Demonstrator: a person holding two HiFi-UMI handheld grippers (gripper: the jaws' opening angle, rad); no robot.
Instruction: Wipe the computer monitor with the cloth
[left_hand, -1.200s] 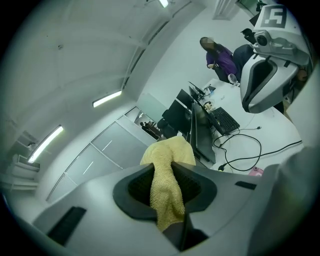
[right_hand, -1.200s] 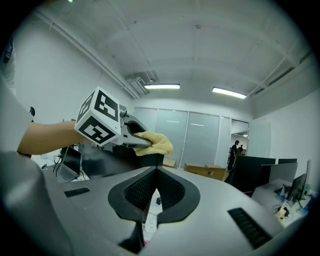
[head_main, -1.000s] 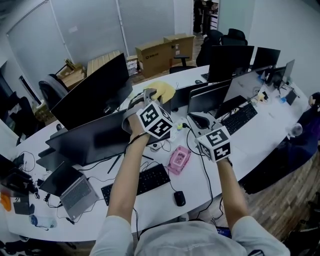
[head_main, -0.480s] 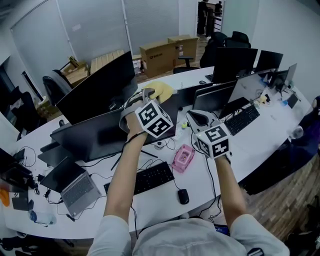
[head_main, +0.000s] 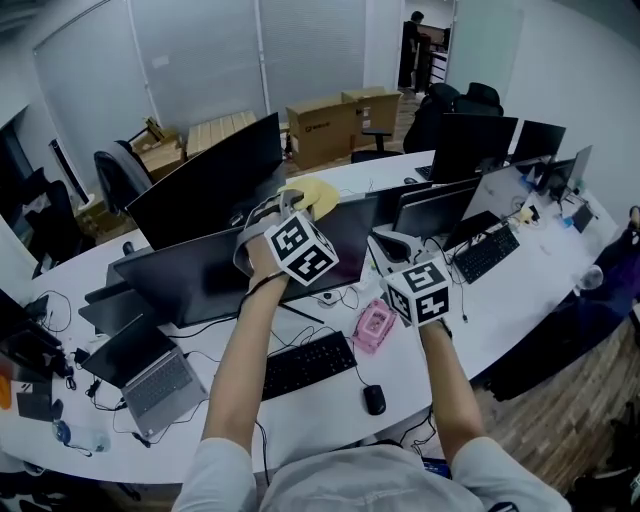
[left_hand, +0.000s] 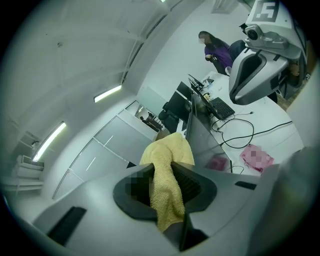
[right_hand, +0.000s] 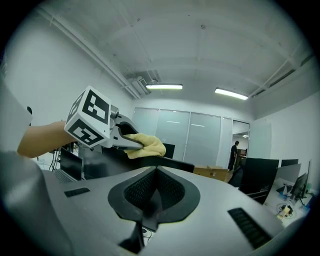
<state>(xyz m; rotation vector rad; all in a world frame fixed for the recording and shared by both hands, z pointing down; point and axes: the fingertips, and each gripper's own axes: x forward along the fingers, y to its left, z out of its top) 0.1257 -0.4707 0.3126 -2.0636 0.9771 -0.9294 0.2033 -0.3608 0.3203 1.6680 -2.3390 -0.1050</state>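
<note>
While left gripper (head_main: 293, 200) is pinching the cloth (left_hand: 167, 185) at its bunched middle (prob. soft, light), right gripper (right_hand: 156, 194) is hovering shut, empty, nr the monitor (head_main: 200, 275).

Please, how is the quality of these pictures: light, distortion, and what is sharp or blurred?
Head view: even, cool, rather dim light, no hard shadows, sharp, straight lines lean outward. Left gripper view: heavy fisheye, black corners; ceiling lights blown out; the cloth in the left tool is sharp. Right gripper view: same fisheye; ceiling lamps glare; the right tool fills the lower half.
</note>
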